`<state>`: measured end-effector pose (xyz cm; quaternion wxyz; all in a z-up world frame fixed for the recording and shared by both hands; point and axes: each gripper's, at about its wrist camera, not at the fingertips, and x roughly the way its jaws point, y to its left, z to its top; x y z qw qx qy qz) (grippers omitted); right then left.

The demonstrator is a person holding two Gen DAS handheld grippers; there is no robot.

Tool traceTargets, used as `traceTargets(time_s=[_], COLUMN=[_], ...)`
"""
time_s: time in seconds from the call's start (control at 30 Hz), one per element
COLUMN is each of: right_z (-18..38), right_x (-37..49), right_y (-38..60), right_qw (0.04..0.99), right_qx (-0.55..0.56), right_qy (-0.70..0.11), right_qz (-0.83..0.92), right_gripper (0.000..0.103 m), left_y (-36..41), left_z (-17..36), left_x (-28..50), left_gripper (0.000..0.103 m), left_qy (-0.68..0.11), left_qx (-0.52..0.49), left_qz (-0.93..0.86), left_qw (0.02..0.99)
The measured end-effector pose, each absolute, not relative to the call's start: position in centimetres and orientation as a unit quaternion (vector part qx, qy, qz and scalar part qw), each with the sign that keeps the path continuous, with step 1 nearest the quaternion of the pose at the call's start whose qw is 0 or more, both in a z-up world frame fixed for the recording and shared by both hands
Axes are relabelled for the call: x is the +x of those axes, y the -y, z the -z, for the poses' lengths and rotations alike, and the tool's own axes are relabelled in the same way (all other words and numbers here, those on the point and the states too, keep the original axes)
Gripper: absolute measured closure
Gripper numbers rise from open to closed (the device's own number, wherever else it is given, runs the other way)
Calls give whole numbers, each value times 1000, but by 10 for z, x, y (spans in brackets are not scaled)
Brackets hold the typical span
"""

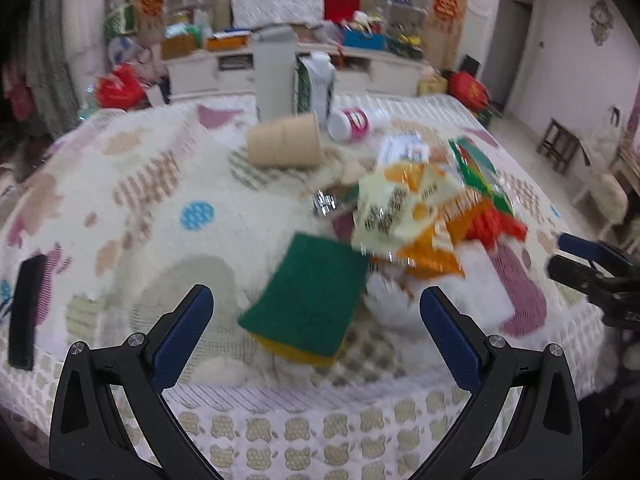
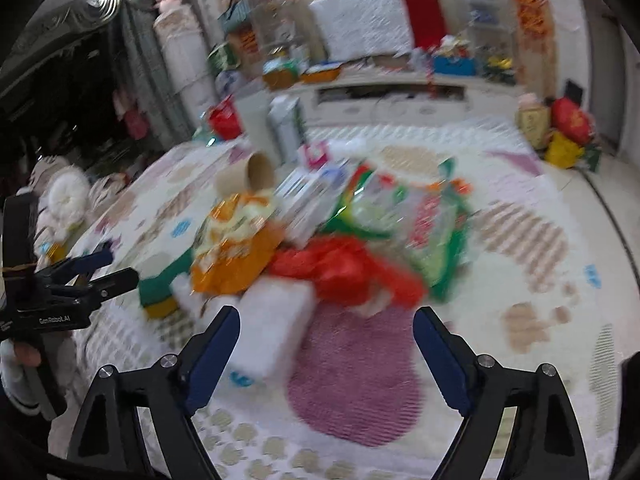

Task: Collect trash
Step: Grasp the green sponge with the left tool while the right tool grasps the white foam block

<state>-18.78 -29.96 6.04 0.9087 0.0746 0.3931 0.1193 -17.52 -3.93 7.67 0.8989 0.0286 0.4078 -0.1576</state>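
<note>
A patterned blanket [image 1: 120,200] covers the bed and bears a pile of trash near its middle. Largest in the pile is a green wrapper [image 2: 436,236], with a red bag [image 2: 344,264] against it and a yellow-orange packet [image 1: 404,208] on top. A green sponge [image 1: 308,296] lies at the near edge, and a white block [image 2: 272,324], perhaps foam, though blur hides its surface, lies beside the red bag. Behind lie a paper cup [image 1: 288,140] on its side and a pink-and-white tub [image 1: 352,122]. The left gripper [image 1: 316,320] stands wide, holding nothing, above the sponge. The right gripper [image 2: 326,340] is also spread, empty, by the white block.
</note>
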Motion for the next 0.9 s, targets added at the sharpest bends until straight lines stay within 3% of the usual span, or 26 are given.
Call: traceTargets(time_s=[0.4, 0.43, 0.47, 0.53, 0.57, 0.8, 0.9], right_z=[-24, -24, -21, -18, -17, -12, -10], right_x=[-150, -148, -146, -145, -146, -155, -159], right_y=[238, 235, 229, 230, 232, 237, 233], right_qw=[870, 870, 870, 870, 868, 853, 861], right_qx=[73, 65, 50, 46, 52, 65, 41], right_qy=[-461, -463, -468, -474, -476, -495, -486], right_qz=[-161, -158, -147, -132, -133, -148, -144], right_gripper=[20, 24, 31, 34, 36, 34, 42], left_y=[35, 36, 37, 40, 41, 35, 24], left_z=[-38, -34, -30, -22, -19, -33, -45], left_x=[-139, -136, -133, -130, -130, -149, -158], left_gripper=[0, 4, 14, 32, 35, 39, 39], left_qy=[-448, -453, -456, -470, -473, -448, -441], left_qx=[67, 67, 69, 71, 67, 66, 50], left_qz=[177, 186, 191, 206, 212, 202, 185], left_qw=[874, 869, 866, 855, 852, 869, 877])
